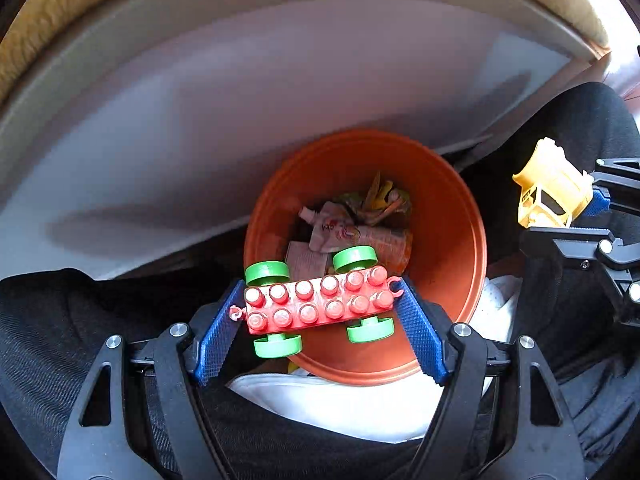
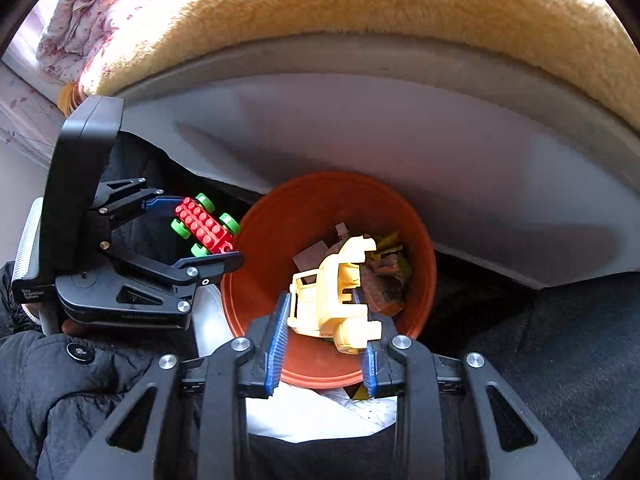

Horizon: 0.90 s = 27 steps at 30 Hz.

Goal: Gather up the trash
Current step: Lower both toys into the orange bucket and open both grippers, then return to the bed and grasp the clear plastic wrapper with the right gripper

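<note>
My left gripper (image 1: 320,300) is shut on a red studded toy block with green wheels (image 1: 318,302), its blue pads pressing both ends. It hangs over the near rim of an orange bucket (image 1: 448,216) that holds crumpled wrappers and a pouch (image 1: 340,232). My right gripper (image 2: 325,312) is shut on a yellow toy truck cab (image 2: 336,300), held above the same orange bucket (image 2: 276,232). In the right wrist view, the left gripper (image 2: 204,226) with the red block (image 2: 204,228) is at the left. In the left wrist view, the yellow cab (image 1: 548,188) shows at the right.
A pale curved wall or tub side (image 1: 240,100) runs behind the bucket, with a tan fuzzy fabric (image 2: 360,8) above it. The person's dark trousers (image 1: 60,320) and white shoes (image 1: 340,404) flank the bucket. Floral cloth (image 2: 76,20) lies at the far left.
</note>
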Motion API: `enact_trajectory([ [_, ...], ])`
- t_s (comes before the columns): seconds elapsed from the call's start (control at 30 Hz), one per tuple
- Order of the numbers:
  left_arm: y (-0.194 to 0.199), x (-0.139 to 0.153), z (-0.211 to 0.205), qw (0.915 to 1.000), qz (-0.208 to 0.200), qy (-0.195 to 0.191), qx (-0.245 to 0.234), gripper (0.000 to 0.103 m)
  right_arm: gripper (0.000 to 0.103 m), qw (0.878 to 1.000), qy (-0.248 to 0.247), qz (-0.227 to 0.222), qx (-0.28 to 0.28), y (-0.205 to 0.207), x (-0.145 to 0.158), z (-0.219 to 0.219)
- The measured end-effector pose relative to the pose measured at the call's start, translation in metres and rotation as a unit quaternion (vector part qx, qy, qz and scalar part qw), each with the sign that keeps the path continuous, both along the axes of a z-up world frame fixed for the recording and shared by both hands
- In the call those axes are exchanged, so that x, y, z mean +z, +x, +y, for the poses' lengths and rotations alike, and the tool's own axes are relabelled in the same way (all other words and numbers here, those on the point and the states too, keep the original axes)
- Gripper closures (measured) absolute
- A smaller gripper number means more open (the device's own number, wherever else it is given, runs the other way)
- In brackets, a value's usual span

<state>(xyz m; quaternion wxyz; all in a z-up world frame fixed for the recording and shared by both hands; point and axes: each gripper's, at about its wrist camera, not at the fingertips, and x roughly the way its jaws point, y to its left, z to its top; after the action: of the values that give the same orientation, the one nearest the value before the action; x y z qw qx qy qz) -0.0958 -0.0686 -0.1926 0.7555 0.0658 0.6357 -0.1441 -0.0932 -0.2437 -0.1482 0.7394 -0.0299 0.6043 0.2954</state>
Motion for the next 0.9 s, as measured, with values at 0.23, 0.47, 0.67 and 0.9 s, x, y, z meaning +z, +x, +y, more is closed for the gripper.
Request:
enact_trajectory([
  [0.23, 0.006, -0.007, 0.004, 0.9998, 0.016, 0.01, -0.001, 0.02, 0.04, 1.0, -0.007, 0.001, 0.001, 0.01, -0.007, 0.004],
  [0.47, 0.009, -0.009, 0.011, 0.9996, 0.024, 0.005, 0.013, 0.019, 0.04, 1.0, -0.007, -0.006, -0.013, 0.014, -0.001, -0.003],
  [0.67, 0.004, 0.011, 0.019, 0.9999, -0.002, 0.003, 0.013, 0.019, 0.04, 1.0, -0.006, -0.02, -0.019, 0.008, 0.015, -0.015],
  [0.9, -0.006, 0.078, 0.031, 0.995, -0.099, 0.007, -0.003, 0.019, 0.04, 0.998, 0.018, -0.054, -0.013, 0.003, 0.059, -0.025],
])
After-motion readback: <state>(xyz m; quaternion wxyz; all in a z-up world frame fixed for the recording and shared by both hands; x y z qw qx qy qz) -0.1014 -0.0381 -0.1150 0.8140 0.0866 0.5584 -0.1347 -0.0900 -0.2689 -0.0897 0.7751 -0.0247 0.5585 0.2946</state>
